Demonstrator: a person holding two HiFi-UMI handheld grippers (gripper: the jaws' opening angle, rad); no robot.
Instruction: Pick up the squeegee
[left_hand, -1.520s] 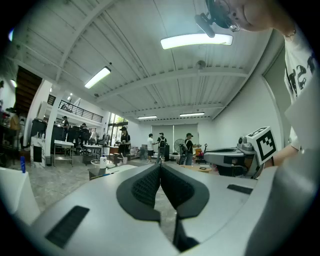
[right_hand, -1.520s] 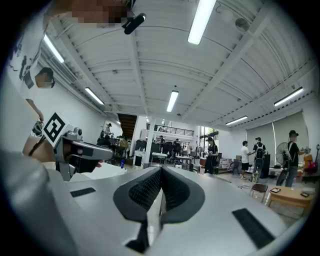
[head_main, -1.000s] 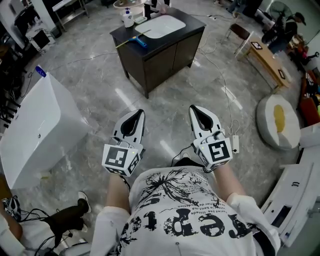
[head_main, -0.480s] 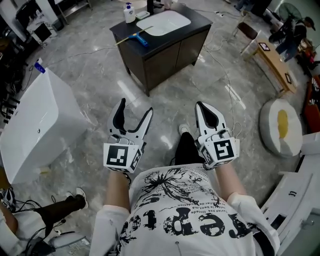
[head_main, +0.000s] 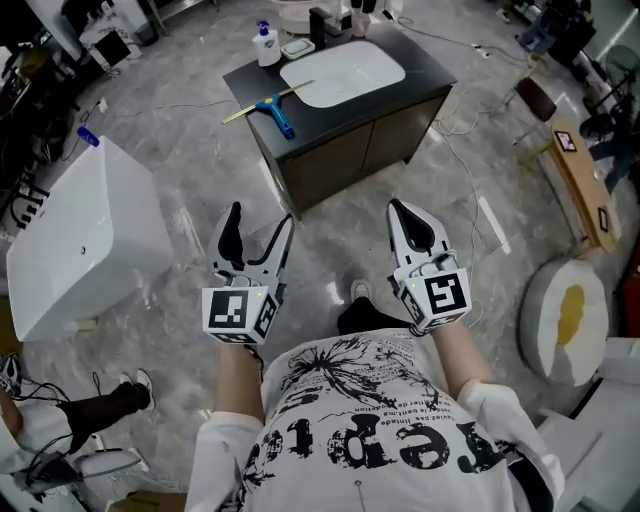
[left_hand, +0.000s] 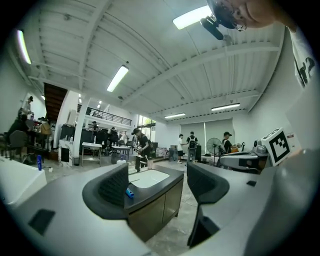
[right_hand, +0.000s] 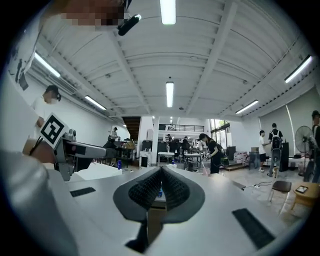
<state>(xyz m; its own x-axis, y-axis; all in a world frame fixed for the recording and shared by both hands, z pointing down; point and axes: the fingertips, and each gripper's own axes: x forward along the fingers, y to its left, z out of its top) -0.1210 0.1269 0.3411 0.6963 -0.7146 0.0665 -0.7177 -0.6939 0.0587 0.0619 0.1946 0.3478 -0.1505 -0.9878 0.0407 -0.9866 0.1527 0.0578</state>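
Observation:
The squeegee (head_main: 273, 106), with a blue handle and a thin pale blade, lies on the left part of a dark sink cabinet's top (head_main: 425, 82) at the head view's upper middle. My left gripper (head_main: 261, 215) is held level over the floor short of the cabinet, open and empty. In the left gripper view the blue handle (left_hand: 129, 193) shows beside the left jaw of my left gripper (left_hand: 157, 187). My right gripper (head_main: 399, 209) hovers alongside, shut with nothing in it. In the right gripper view, my right gripper (right_hand: 160, 192) has its jaws pressed together.
A white basin (head_main: 345, 72) is set in the cabinet top, with a soap bottle (head_main: 265, 45) behind the squeegee. A white tub (head_main: 80, 240) stands at the left. A round cushion (head_main: 565, 315) and a wooden bench (head_main: 580, 185) are at the right. Cables cross the floor. People stand far off.
My left gripper's jaws have opened. Both grippers have moved forward over the floor, and the cabinet now lies nearer to them.

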